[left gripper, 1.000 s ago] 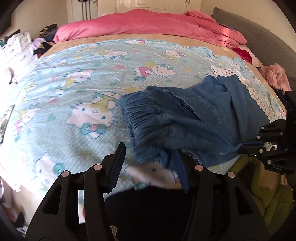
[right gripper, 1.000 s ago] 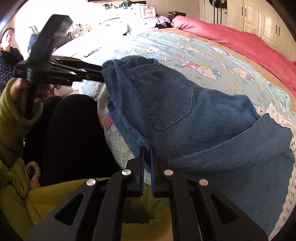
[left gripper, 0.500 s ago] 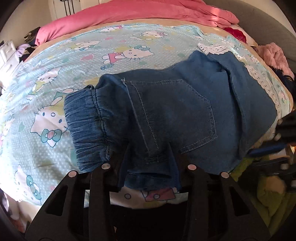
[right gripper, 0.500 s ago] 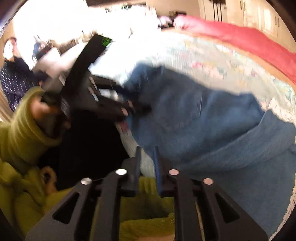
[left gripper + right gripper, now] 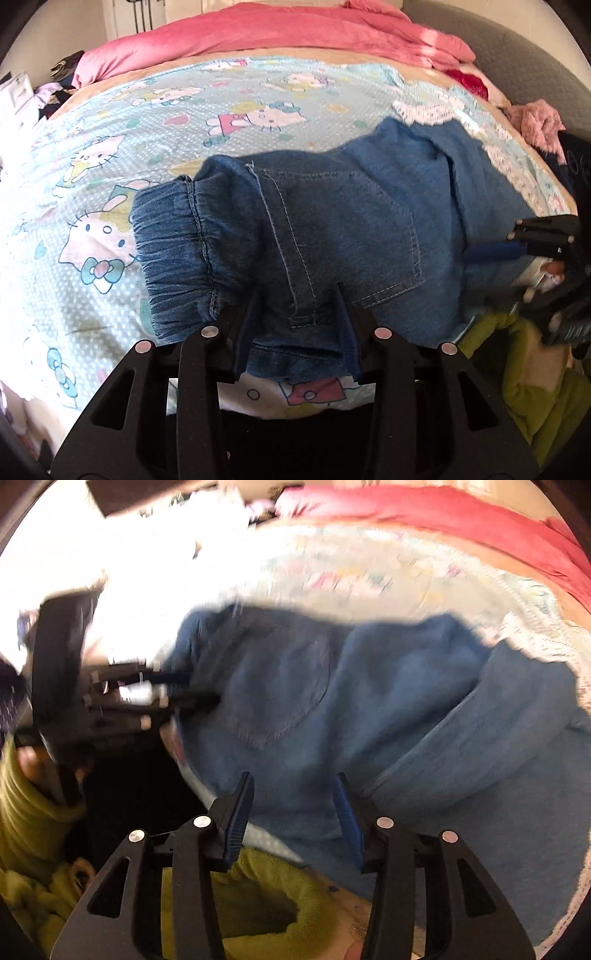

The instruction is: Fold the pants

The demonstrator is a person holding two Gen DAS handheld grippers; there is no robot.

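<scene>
Pants (image 5: 332,221) now flat on cartoon bedsheet (image 5: 147,129) — left gripper (image 5: 295,325) fingers clamped on pants, right gripper (image 5: 293,812) fingers just opened, apart.

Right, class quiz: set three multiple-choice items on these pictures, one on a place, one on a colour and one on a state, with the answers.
1. Where do the denim pants lie?
A on the cartoon-cat bedsheet
B on the floor
C on a chair

2. What colour is the blanket at the bed's far end?
A green
B pink
C white

3. How does the right gripper stand?
A shut on the pants
B shut on nothing
C open

Answers:
1 A, the sheet shows all around the pants.
2 B, it is plainly pink.
3 C, its jaws have just been opening and stand apart, with no cloth pinched between them.
</scene>
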